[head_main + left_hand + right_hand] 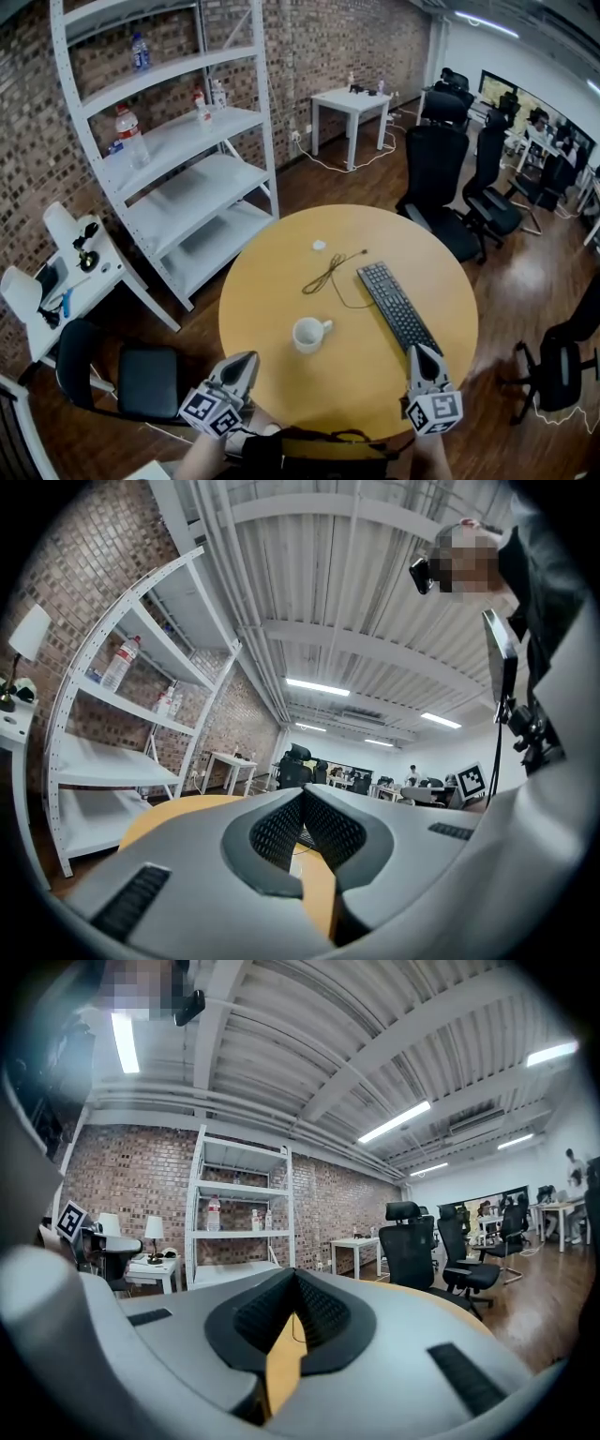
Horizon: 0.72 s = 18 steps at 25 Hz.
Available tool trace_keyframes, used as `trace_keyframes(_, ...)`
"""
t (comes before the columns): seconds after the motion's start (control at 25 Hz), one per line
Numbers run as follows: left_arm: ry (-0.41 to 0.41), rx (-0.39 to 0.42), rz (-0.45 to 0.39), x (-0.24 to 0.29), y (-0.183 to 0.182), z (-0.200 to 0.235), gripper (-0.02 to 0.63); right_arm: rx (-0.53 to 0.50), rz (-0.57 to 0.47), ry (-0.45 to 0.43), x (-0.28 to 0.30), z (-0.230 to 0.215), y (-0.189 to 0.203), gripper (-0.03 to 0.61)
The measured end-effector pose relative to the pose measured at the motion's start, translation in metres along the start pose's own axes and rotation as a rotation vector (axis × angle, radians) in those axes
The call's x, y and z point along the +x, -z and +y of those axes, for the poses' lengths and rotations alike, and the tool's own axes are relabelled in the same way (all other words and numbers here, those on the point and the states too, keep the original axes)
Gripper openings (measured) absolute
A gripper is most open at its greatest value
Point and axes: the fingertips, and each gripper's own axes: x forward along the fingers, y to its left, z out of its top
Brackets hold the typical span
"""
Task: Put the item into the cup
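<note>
A white cup [310, 334] with its handle to the right stands on the round yellow table [272, 300], near the front middle. A small white item [319, 246] lies farther back on the table, beside a thin black cable [331, 271]. My left gripper [248, 358] hovers over the table's front left edge, left of and nearer than the cup. Its jaws are shut with nothing between them [302, 797]. My right gripper [418, 351] is at the front right, just below the keyboard's near end. It is shut and empty too [293, 1275].
A black keyboard [397, 306] lies diagonally on the table's right half. A white shelf unit [178, 159] with bottles stands at the back left. Black office chairs [439, 178] are behind the table, another black chair [141, 380] at the front left, and a small white side table [70, 277] at the far left.
</note>
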Motion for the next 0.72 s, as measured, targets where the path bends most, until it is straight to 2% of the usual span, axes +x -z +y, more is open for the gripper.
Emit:
trace_keyframes(0.44, -0.029, 0.036, -0.035, -0.001, -0.014, 0.009, 0.003, 0.003, -0.013, 0.010, 0.004, 0.002, 0.001, 0.003)
trace_keyframes(0.72, -0.029, 0.013, -0.024, -0.005, -0.007, 0.015, 0.003, 0.011, -0.009, 0.004, 0.004, 0.009, 0.002, 0.003)
